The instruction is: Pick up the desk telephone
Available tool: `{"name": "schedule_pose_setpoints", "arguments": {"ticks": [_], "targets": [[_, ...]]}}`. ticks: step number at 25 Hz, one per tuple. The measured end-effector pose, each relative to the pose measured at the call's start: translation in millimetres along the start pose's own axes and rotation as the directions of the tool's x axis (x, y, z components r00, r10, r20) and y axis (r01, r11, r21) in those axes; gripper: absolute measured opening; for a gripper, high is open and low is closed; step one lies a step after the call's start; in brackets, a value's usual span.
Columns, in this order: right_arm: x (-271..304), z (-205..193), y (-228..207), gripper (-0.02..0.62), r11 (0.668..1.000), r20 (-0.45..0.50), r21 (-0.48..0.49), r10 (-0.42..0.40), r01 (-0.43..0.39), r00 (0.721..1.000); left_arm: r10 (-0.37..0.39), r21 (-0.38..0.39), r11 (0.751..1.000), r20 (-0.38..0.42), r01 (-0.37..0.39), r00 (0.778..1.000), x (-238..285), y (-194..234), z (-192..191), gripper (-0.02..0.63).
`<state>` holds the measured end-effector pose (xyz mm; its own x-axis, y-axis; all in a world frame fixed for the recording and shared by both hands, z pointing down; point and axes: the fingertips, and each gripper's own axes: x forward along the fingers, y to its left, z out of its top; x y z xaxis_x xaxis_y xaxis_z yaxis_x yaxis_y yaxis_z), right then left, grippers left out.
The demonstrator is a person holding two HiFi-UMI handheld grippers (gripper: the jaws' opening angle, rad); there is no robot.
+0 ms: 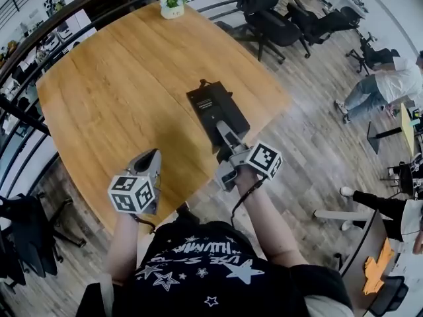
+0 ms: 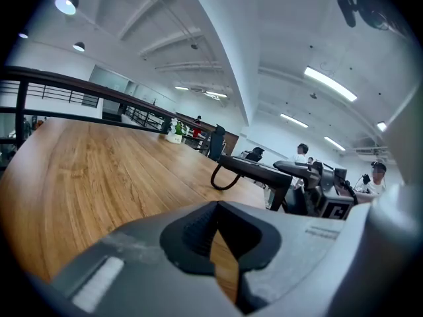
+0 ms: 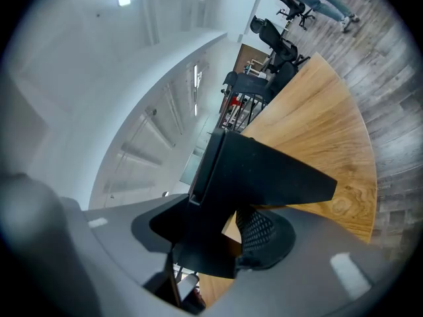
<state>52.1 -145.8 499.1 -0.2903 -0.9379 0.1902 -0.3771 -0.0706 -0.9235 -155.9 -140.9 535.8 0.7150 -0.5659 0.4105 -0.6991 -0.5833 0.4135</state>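
Observation:
The black desk telephone [image 1: 210, 106] hangs over the wooden table [image 1: 99, 91] near its right front edge, back side up with a label showing. My right gripper [image 1: 228, 142] is shut on its near end. In the right gripper view the telephone's body [image 3: 264, 170] fills the space between the jaws. My left gripper [image 1: 153, 154] hovers over the table's front edge to the left of the phone, shut with nothing in it. From the left gripper view [image 2: 215, 220] the phone [image 2: 258, 167] shows to the right, lifted off the table [image 2: 79, 170], a cord loop [image 2: 223, 179] hanging under it.
A small potted plant [image 1: 172, 4] stands at the table's far edge. A curved railing [image 1: 39, 35] runs along the left side. Black office chairs [image 1: 271, 18] stand beyond the table. People [image 1: 390, 84] are on the wooden floor at the right.

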Motion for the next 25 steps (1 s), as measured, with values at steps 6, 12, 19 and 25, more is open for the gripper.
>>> {"name": "schedule_pose_setpoints", "arguments": {"ticks": [6,12,19,25], "targets": [[-17.5,-6.5,5.8,0.225,0.999,-0.028,-0.029,0.036,-0.037,0.999,0.006,0.007,1.000,0.007,-0.006,1.000,-6.3,-17.4,-3.6,0.002],[-40.1,-7.1,22.6,0.225,0.994,-0.065,-0.052,0.090,-0.093,0.994,0.011,0.008,1.000,-0.001,-0.011,1.000,-10.5,-43.3,4.1,0.002],[-105.4,-37.6,4.5,0.225,0.998,-0.076,-0.031,0.043,-0.046,0.996,0.004,0.012,1.000,0.020,-0.004,1.000,-39.9,-82.0,-32.9,0.002],[-137.6,-51.3,1.8,0.225,0.999,-0.081,-0.016,0.037,-0.039,0.996,-0.006,0.009,1.000,0.009,0.006,1.000,-57.8,-104.0,-52.0,0.002]]}}
